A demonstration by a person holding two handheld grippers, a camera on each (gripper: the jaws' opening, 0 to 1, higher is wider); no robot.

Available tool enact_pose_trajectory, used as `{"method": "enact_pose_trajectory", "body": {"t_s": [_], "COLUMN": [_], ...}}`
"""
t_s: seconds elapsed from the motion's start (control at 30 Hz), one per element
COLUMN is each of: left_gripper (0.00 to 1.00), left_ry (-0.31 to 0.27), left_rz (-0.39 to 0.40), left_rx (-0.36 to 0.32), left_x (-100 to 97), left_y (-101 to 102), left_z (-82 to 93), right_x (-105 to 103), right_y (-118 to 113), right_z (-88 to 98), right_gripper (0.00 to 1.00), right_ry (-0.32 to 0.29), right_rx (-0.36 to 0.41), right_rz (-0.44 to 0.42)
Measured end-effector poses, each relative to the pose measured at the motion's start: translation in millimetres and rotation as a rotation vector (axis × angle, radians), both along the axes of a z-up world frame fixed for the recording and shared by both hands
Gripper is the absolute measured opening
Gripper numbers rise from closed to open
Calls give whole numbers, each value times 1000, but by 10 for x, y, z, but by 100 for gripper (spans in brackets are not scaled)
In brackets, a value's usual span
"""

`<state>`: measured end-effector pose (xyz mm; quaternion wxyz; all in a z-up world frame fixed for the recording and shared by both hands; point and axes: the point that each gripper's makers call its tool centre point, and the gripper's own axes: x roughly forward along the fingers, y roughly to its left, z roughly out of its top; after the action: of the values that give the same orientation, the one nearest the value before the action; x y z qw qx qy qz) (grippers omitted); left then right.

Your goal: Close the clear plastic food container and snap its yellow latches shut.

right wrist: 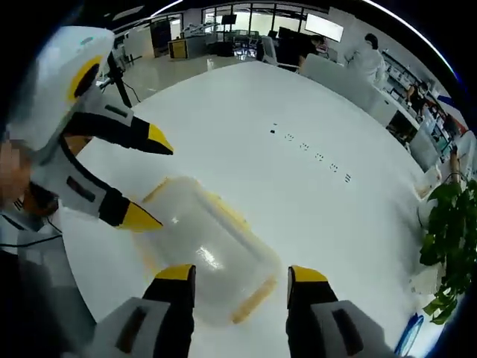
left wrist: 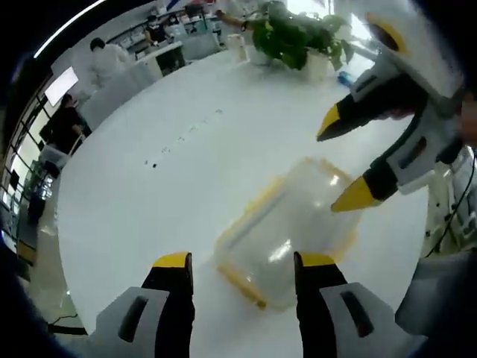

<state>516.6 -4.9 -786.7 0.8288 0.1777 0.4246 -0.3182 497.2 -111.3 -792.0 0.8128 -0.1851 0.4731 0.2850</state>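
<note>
A clear plastic food container (left wrist: 287,231) with yellow latches lies on the white table (left wrist: 171,171), its lid on top. My left gripper (left wrist: 242,261) hovers open just above its near end, nothing between the jaws. The right gripper (left wrist: 344,165) comes in from the right, open, its lower yellow tip at the container's far corner. In the right gripper view the same container (right wrist: 205,246) lies ahead of my open right gripper (right wrist: 242,274), and the left gripper (right wrist: 153,179) stands open at the container's left end. A yellow latch (right wrist: 253,300) shows along the near edge.
A potted green plant (left wrist: 298,33) stands at the table's far edge, also the plant (right wrist: 447,231) at the right. Small dark marks (right wrist: 313,153) dot the tabletop. People and desks (left wrist: 104,60) fill the room behind.
</note>
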Motion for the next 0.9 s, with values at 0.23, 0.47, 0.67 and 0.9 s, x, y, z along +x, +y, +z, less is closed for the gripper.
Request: {"method": "enact_pose_trajectory", "body": {"t_s": [0.23,0.47,0.67,0.9], "left_gripper": [53,53,55,53], "left_ry": [-8,25,51,58], "left_rz": [103,250,348,356], "left_rx": [-121,-264,-355,-353], "left_x": [-22,-104,-151,-176], "left_y": [85,98,131,122], "left_z": [2,-83,-111,-127], "right_x": [4,-68,-139,-113], "right_y": [-12,-20,37,-49], "right_z": [19,17,1,-68], "right_gripper": [49,49,49,50], "right_ry": [-61,-90,-82,-79], "right_rx": [172,322,403,402], "right_rz": [-111,-225,-283,-320]}}
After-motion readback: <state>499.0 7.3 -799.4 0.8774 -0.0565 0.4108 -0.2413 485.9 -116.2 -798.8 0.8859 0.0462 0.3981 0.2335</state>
